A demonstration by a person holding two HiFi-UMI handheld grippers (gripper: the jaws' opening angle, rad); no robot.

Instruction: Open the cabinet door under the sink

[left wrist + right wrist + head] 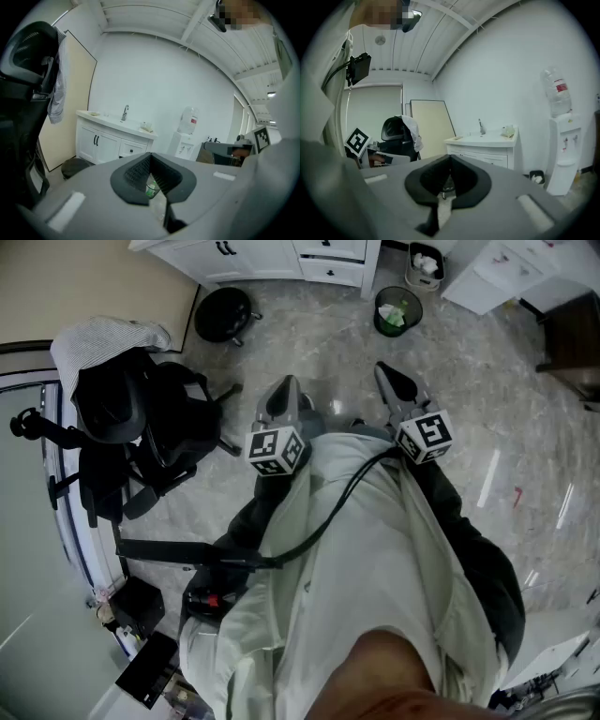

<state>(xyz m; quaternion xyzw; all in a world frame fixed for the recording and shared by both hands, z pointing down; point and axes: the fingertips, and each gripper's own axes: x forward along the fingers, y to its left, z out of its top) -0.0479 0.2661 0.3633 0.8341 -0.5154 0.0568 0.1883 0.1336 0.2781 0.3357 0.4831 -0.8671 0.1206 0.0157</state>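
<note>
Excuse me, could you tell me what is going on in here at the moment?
A person stands in the room with a two-jaw gripper in each hand. The left gripper and the right gripper are both shut with nothing held, and point across the floor toward the white sink cabinet at the far wall. Its doors are closed and neither gripper is near them, so the opening has not begun.
</note>
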